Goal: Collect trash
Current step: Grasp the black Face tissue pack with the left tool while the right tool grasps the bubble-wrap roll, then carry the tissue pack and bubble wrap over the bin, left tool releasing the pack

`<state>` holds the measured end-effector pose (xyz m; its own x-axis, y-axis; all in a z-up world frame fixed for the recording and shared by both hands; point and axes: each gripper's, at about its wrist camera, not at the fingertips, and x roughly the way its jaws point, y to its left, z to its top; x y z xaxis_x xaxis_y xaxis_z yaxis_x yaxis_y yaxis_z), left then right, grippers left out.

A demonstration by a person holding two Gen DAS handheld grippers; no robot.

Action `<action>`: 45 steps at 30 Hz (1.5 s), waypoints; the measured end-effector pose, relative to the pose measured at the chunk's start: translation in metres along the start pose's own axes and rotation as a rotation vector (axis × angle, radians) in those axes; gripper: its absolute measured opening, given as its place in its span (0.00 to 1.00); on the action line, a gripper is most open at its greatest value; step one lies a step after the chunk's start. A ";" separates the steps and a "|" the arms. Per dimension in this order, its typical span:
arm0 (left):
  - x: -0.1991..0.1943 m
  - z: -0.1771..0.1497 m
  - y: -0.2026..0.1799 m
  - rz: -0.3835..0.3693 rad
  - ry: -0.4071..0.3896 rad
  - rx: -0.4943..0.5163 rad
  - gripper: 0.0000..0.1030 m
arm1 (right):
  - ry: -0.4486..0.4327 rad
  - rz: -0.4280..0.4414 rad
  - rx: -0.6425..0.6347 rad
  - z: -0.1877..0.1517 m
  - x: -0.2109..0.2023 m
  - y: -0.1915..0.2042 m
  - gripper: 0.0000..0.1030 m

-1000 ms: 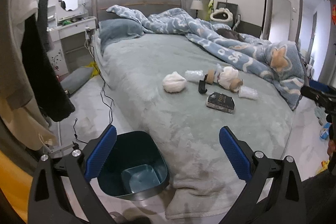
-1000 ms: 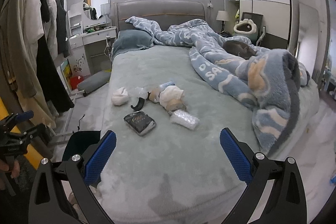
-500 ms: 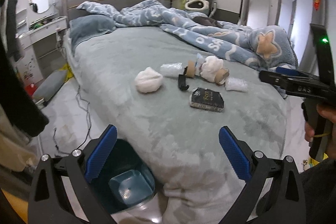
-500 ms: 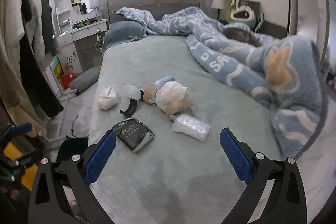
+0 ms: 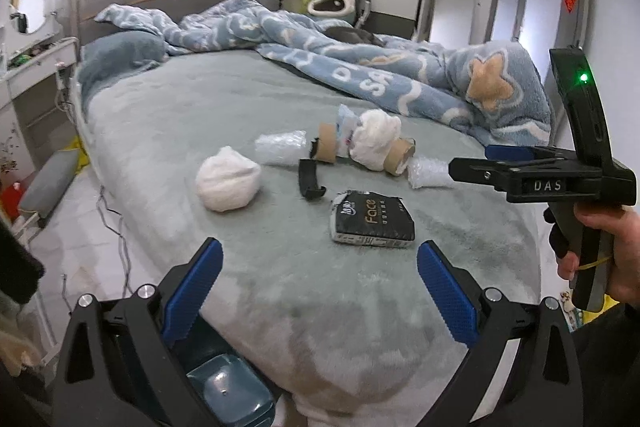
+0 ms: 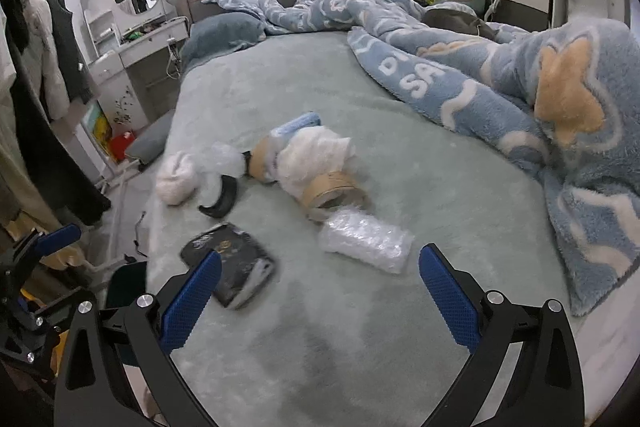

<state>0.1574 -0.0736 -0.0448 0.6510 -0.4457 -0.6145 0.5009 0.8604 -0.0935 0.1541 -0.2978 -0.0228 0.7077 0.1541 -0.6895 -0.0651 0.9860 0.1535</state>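
on the grey-green bed cover (image 5: 192,115) the trash lies in a loose cluster near the foot of the bed: a white crumpled wad (image 5: 228,179) on the left, a bubble-wrap piece (image 5: 280,149), two cardboard tubes (image 5: 326,145) tangled with a larger white wad (image 5: 374,139), a curved black strip (image 5: 308,179), a black tissue pack (image 5: 372,223) nearest the edge, and a second bubble-wrap roll (image 6: 366,241) on the right. nothing has been picked up yet.

the left gripper (image 5: 318,291) hangs above the bed edge with its blue pads spread wide and nothing between them. the right gripper (image 6: 320,295) is likewise released and empty, aimed at the bubble-wrap roll and the tissue pack.

the teal bin (image 5: 230,397) sits on the floor just beside the bed, mostly hidden under the left gripper.

several things could go wrong from here. the bubble wrap is slick and springy, so a shallow pinch may let it squirt out of the pads. the tubes would probably roll on the soft cover if nudged from the side. the pads may bite into the plush fabric and drag the cover along with an item. both grippers point toward the same cluster, so they could collide. a light wad dropped from too high may miss the bin, which is barely in view.
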 end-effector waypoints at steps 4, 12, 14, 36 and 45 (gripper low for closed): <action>0.022 0.004 0.000 -0.056 0.037 -0.001 0.96 | 0.009 -0.031 0.019 0.003 0.012 -0.011 0.97; 0.048 0.012 -0.009 -0.106 0.063 0.008 0.96 | 0.085 -0.096 0.027 0.004 0.041 -0.020 0.85; 0.053 0.015 -0.014 -0.112 0.068 0.022 0.96 | 0.088 -0.091 0.062 0.004 0.045 -0.024 0.85; 0.110 0.016 -0.036 -0.109 0.171 0.069 0.78 | 0.155 -0.069 0.112 0.008 0.077 -0.036 0.69; 0.101 0.019 -0.039 -0.104 0.142 0.040 0.74 | 0.101 -0.104 0.094 0.019 0.056 -0.031 0.67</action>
<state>0.2143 -0.1568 -0.0879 0.5090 -0.4899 -0.7078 0.5850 0.8000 -0.1330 0.2086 -0.3214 -0.0529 0.6329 0.0614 -0.7718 0.0746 0.9874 0.1398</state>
